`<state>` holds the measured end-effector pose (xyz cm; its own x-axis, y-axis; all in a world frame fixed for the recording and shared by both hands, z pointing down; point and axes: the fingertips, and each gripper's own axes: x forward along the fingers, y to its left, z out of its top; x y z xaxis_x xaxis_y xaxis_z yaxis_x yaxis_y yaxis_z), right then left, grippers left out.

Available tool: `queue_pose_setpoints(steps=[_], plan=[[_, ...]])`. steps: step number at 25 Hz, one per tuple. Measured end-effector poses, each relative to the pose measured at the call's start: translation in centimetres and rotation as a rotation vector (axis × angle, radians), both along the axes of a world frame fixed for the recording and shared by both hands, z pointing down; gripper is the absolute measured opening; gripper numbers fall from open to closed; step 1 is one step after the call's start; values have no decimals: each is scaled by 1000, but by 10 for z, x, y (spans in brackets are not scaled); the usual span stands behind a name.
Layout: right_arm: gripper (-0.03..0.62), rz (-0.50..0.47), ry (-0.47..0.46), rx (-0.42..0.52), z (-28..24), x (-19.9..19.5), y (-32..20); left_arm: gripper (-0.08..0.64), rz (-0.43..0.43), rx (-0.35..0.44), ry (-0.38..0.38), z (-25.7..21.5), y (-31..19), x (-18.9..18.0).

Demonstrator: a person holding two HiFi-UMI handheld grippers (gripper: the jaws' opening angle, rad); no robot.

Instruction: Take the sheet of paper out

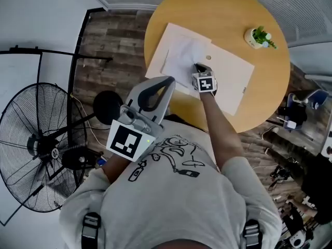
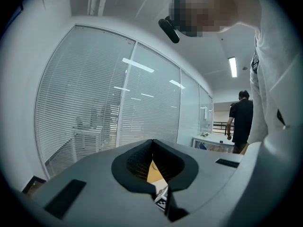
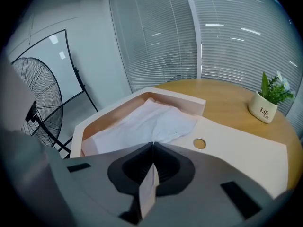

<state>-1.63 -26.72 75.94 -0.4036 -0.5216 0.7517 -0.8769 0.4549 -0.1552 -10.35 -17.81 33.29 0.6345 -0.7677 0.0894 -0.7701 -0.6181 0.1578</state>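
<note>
Your right tool (image 1: pixel 197 68) is clamped on the near edge of the paper (image 1: pixel 181 56). In the right gripper view, a pale strip of it stands up between the closed jaws (image 3: pixel 152 148). The paper (image 3: pixel 142 122) lies rumpled in the walled half of the open folder (image 1: pixel 234 82) on the round desk (image 1: pixel 218 7). Your left tool (image 1: pixel 167 82) sits by your chest, well apart from the folder. It points level, with its jaws pressed together on nothing. A small plant pot (image 1: pixel 258 37) stands at the desk's far right, apart from the folder.
</note>
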Motion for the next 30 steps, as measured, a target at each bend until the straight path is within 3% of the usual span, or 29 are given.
queue_pose_setpoints(steps=[30], plan=[[9, 70, -135, 147, -80, 60, 40, 21, 53, 45, 15, -18, 29, 44]])
